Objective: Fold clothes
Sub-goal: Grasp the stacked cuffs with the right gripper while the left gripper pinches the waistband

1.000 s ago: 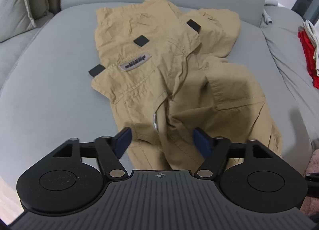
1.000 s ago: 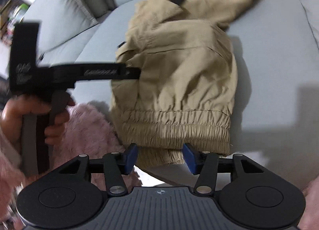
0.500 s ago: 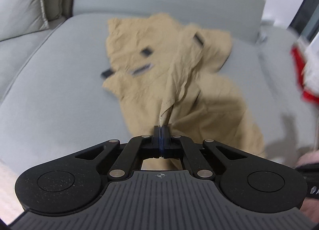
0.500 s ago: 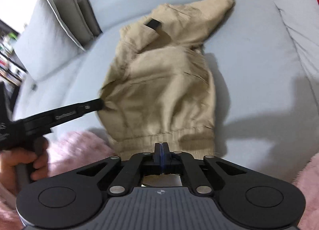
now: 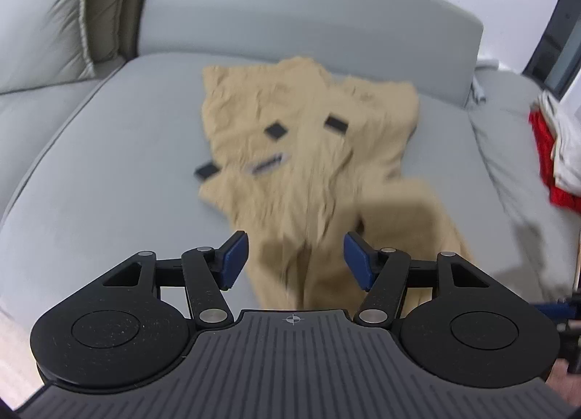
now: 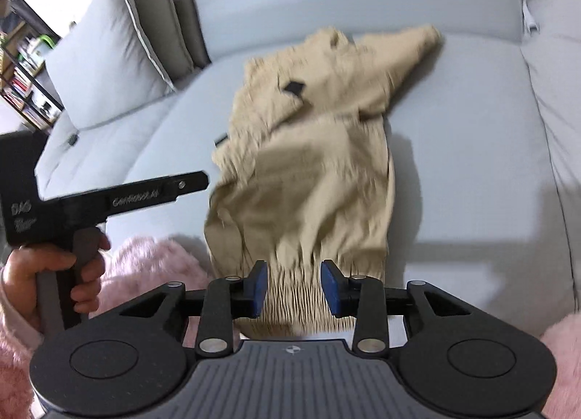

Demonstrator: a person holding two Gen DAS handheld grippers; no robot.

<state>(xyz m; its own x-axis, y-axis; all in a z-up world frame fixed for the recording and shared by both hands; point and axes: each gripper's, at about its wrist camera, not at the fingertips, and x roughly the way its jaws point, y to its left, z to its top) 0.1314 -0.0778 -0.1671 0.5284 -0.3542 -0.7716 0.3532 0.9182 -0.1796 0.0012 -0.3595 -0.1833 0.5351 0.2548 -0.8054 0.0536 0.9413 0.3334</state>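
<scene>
Each hand-held gripper, left [image 5: 296,261] and right [image 6: 294,288], has its fingers wide apart, gripping nothing, over the tan pants [image 5: 308,150] lying rumpled on the sofa [image 5: 109,150], so folding is not finished.

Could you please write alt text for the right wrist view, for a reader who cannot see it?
Crumpled tan trousers lie on a grey sofa, blurred by motion. The right hand-held gripper is open at their elastic cuff, fabric showing between its blue pads. At left, a hand holds the left hand-held gripper, pointing at the trousers.
</scene>
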